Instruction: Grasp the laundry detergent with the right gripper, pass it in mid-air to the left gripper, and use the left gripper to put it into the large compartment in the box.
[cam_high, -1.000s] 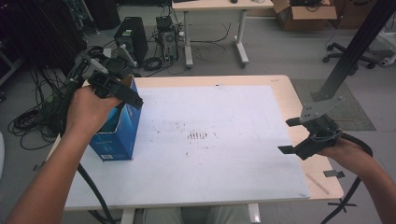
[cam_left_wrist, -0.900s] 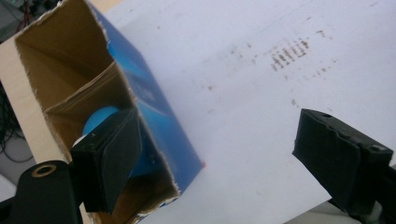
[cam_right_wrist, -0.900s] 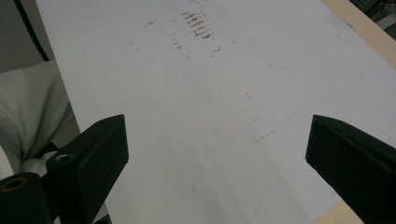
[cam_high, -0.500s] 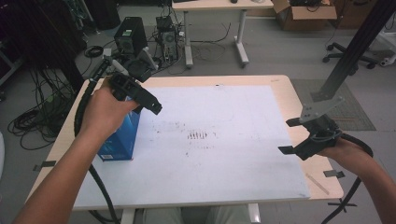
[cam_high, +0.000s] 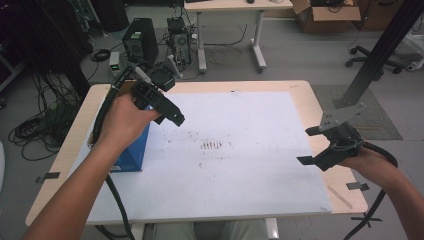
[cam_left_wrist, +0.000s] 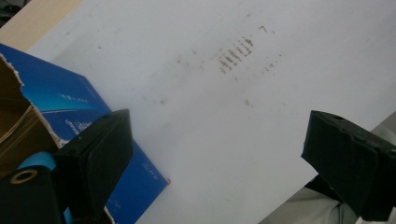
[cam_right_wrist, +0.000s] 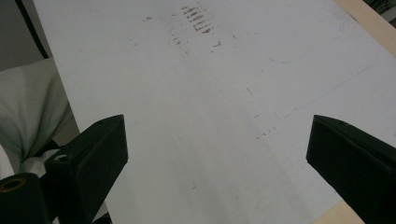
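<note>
While both tools gape empty, left tool (cam_high: 172, 116) just widened, torn glossy blue carton (cam_high: 132, 150), right tool (cam_high: 311, 146).

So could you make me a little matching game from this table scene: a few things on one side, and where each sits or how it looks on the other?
Things:
1. blue box
2. left gripper
3. right gripper
4. brown smudges

Descriptions:
A. marks in the middle of the white sheet
B. by the table's right edge, jaws open
C. at the table's left side, top torn open
D. above the box, jaws open and bare

Pairs: 1-C, 2-D, 3-B, 4-A
</note>
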